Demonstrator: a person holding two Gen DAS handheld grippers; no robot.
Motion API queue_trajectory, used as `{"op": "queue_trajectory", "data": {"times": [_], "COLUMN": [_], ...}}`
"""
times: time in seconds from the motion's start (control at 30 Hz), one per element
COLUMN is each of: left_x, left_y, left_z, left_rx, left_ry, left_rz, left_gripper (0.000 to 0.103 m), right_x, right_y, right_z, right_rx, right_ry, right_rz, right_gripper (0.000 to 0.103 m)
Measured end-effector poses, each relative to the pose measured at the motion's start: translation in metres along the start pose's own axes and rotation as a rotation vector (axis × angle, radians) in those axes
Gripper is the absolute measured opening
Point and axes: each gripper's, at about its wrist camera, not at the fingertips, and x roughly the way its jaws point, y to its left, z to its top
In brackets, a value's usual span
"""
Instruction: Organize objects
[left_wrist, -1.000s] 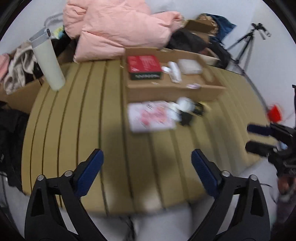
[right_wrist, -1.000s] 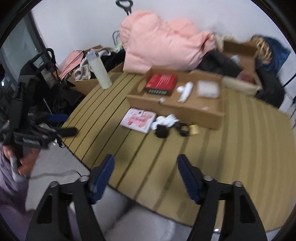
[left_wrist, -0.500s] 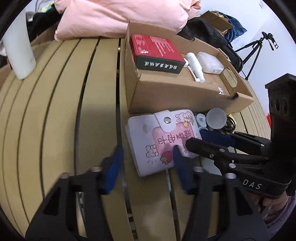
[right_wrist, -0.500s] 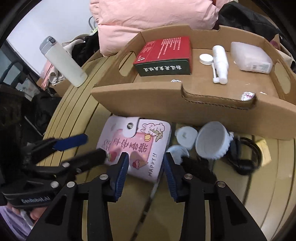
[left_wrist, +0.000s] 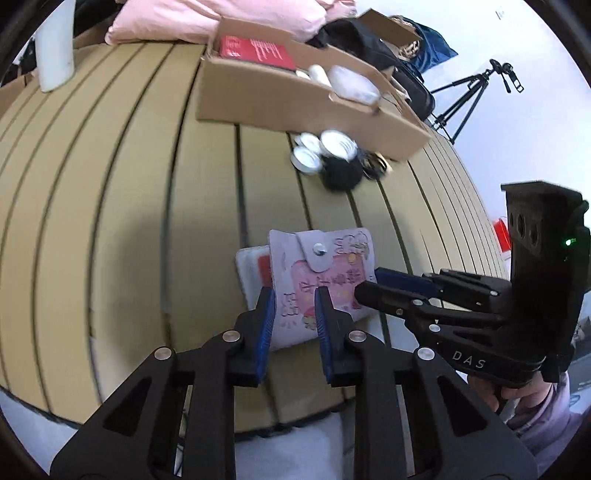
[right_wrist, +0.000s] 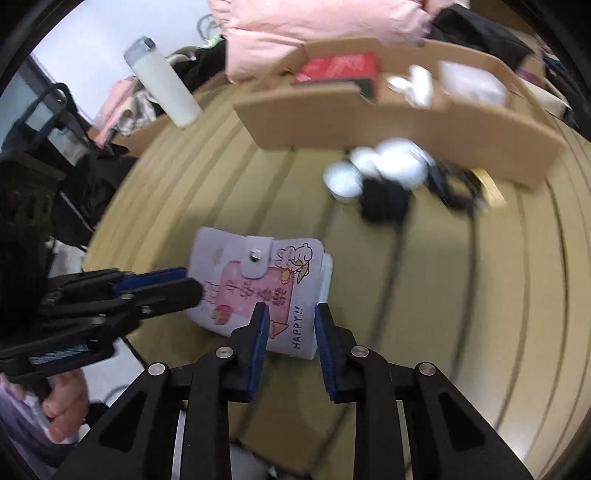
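Observation:
A white and pink card wallet (left_wrist: 325, 273) (right_wrist: 258, 280) with a snap flap hangs over the near part of the slatted wooden table (left_wrist: 110, 184), away from the cardboard tray (left_wrist: 258, 99) (right_wrist: 369, 114). My left gripper (left_wrist: 293, 306) (right_wrist: 192, 282) has its closing jaws pressed on the wallet's near left edge. My right gripper (right_wrist: 290, 325) (left_wrist: 369, 284) is also closing, with its jaws on the near right corner by the word HAPPY. A hand holds each gripper.
The tray holds a red box (left_wrist: 258, 51), a white tube and a clear packet. In front of it lie white round lids (left_wrist: 325, 147), a black lump (left_wrist: 340, 173) and a cable. A white bottle (right_wrist: 162, 81) stands far left, a pink jacket (right_wrist: 314, 26) behind, a tripod (left_wrist: 469, 96) off right.
Both grippers came down from above the table's edge, narrowed onto the wallet and shut on it. The wallet has left its spot against the tray and now sits nearer the front edge.

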Motion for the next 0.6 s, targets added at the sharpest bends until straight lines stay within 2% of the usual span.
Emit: {"op": "queue_trajectory", "data": {"times": [0.07, 0.17, 0.3, 0.4, 0.47, 0.53, 0.6], "left_x": [0.008, 0.012, 0.012, 0.007, -0.001, -0.017, -0.036], "left_y": [0.0, 0.0, 0.001, -0.001, -0.007, -0.014, -0.025], "left_z": [-0.005, -0.008, -0.007, -0.007, -0.006, 0.002, 0.024], "left_rx": [-0.01, -0.011, -0.003, -0.003, 0.003, 0.002, 0.013], "left_ry": [0.035, 0.048, 0.017, 0.006, -0.004, -0.034, -0.067], "left_rz": [0.025, 0.027, 0.035, 0.055, 0.044, 0.015, -0.011], "left_gripper": [0.018, 0.019, 0.02, 0.012, 0.012, 0.012, 0.012], "right_x": [-0.001, -0.003, 0.0, 0.002, -0.002, -0.022, -0.044], "right_y": [-0.012, -0.025, -0.026, -0.029, -0.028, -0.025, -0.024], "right_z": [-0.012, -0.021, -0.019, -0.015, -0.014, -0.013, -0.003], "right_rx": [0.049, 0.114, 0.125, 0.144, 0.145, 0.144, 0.156], "right_ry": [-0.009, -0.026, -0.053, -0.052, -0.049, -0.087, -0.139], "right_rz": [0.027, 0.08, 0.083, 0.1, 0.102, 0.088, 0.087], "right_gripper": [0.028, 0.028, 0.028, 0.028, 0.026, 0.024, 0.022]}}
